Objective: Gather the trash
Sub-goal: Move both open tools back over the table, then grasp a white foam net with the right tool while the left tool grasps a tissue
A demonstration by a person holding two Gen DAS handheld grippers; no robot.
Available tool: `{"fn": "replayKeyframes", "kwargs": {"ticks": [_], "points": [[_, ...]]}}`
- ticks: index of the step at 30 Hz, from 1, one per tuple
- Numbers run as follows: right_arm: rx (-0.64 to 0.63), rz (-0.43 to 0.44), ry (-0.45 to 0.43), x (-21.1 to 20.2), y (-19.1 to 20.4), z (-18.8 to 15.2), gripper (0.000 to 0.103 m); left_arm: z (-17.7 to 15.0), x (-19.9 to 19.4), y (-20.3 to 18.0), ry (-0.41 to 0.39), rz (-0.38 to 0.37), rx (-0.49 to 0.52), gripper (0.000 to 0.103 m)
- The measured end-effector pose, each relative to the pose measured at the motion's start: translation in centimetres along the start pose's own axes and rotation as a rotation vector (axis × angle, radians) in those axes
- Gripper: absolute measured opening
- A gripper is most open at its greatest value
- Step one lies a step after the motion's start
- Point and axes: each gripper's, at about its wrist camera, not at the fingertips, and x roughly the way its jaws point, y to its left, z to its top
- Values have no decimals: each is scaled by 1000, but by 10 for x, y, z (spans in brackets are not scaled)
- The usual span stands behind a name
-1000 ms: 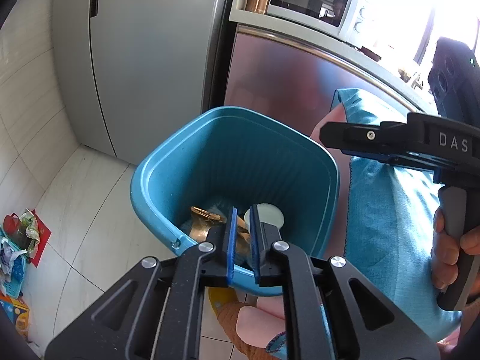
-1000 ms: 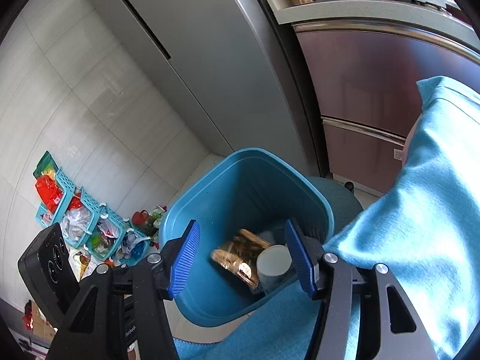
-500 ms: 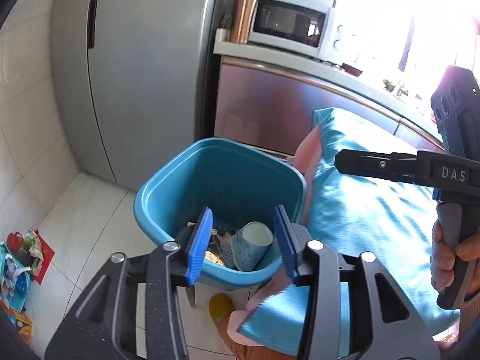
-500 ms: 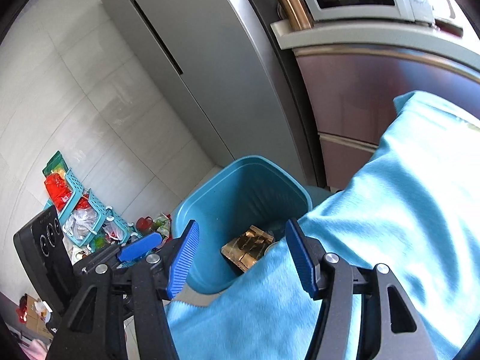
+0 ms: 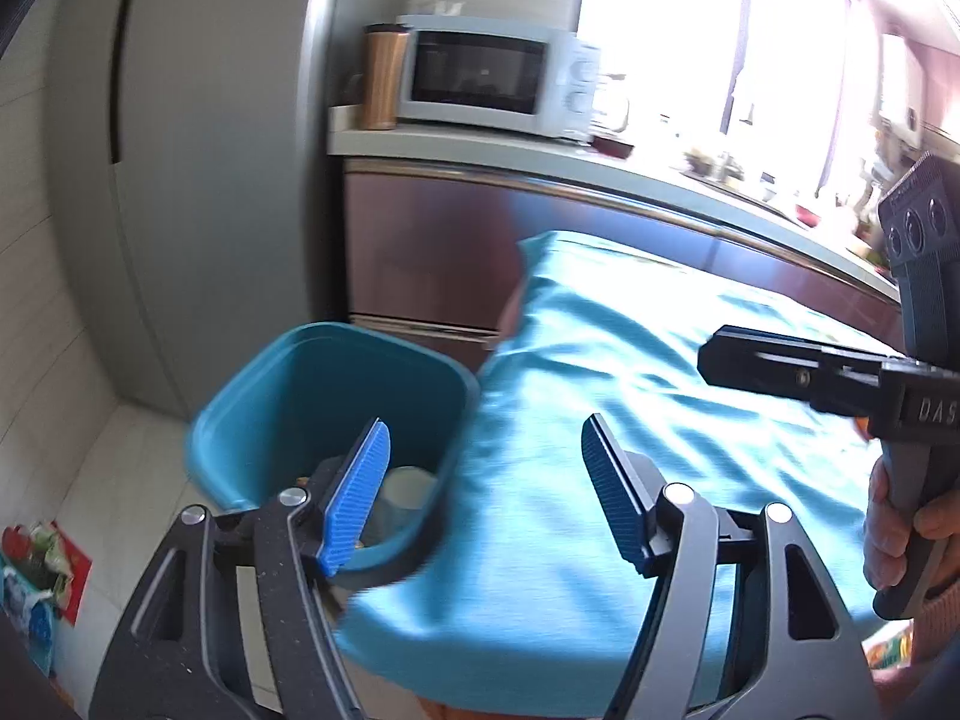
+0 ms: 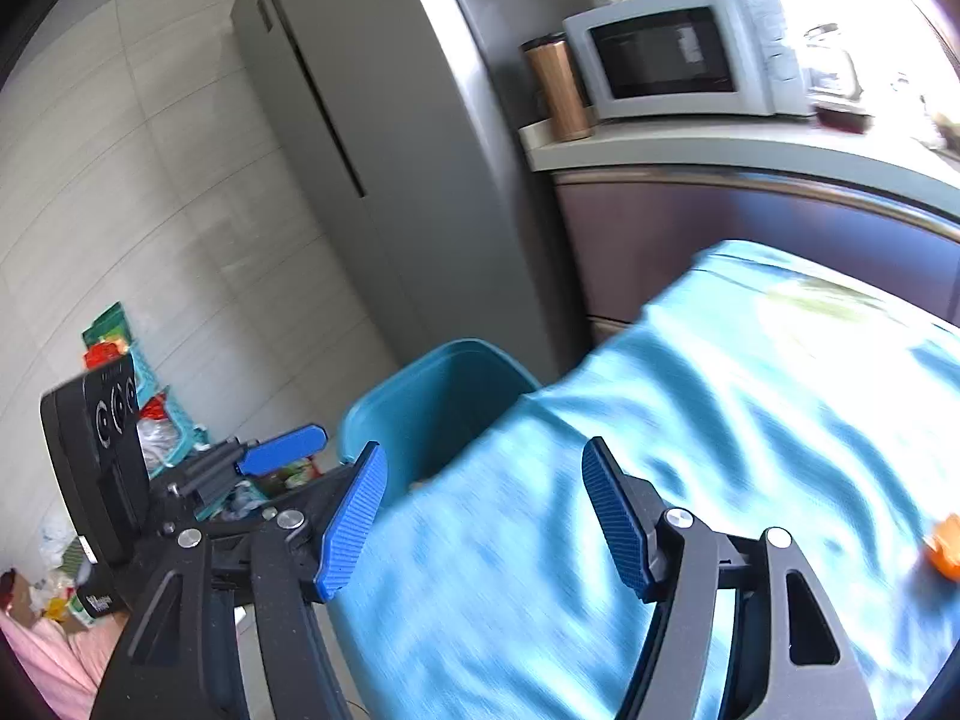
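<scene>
Kitchen corner with a fridge and microwave (image 5: 480, 75) behind a counter (image 5: 690, 420) draped in teal cloth. Both jaws are opening with nothing between them, left gripper (image 5: 486, 492) and right gripper (image 6: 486, 519) alike. Teal bin (image 5: 336, 372) beside it already holds a cup (image 5: 403, 489); an orange scrap (image 6: 945, 546) looks left to grab.

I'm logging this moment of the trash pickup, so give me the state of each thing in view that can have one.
left gripper: fingers opening, nothing between them.
right gripper: fingers opening, nothing between them.
trash bin: upright, no lid, white cup inside.
microwave: door shut.
refrigerator: doors shut.
copper tumbler: upright, lid on.
blue cloth: spread over the table, rumpled.
orange scrap: lying on the cloth.
</scene>
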Motion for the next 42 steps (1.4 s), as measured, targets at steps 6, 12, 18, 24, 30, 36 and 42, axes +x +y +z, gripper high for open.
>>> {"fn": "replayKeyframes", "kwargs": {"ticks": [6,12,18,24,30,36,42], "points": [[53,-115,-30,-47,-34,-28,66,1,10,-49,17,-109,58,67],[146,-244,-71,-95,-69,-62,66,-4,21,-106,44,-213,134,67],[266,-369,-144,-151,-110,-94,66,-14,29,-168,85,-327,218,66],[379,-497,-207,-212,-151,-126,66,-23,44,-223,139,-440,298,66],[468,-599,-218,-243,-177,-149,66,-34,57,-275,201,-531,359,68],[544,-589,-194,-241,-192,-164,69,-37,75,-314,273,-589,374,73],[582,-530,-196,-241,-202,-172,70,-35,89,-336,344,-654,335,79]]}}
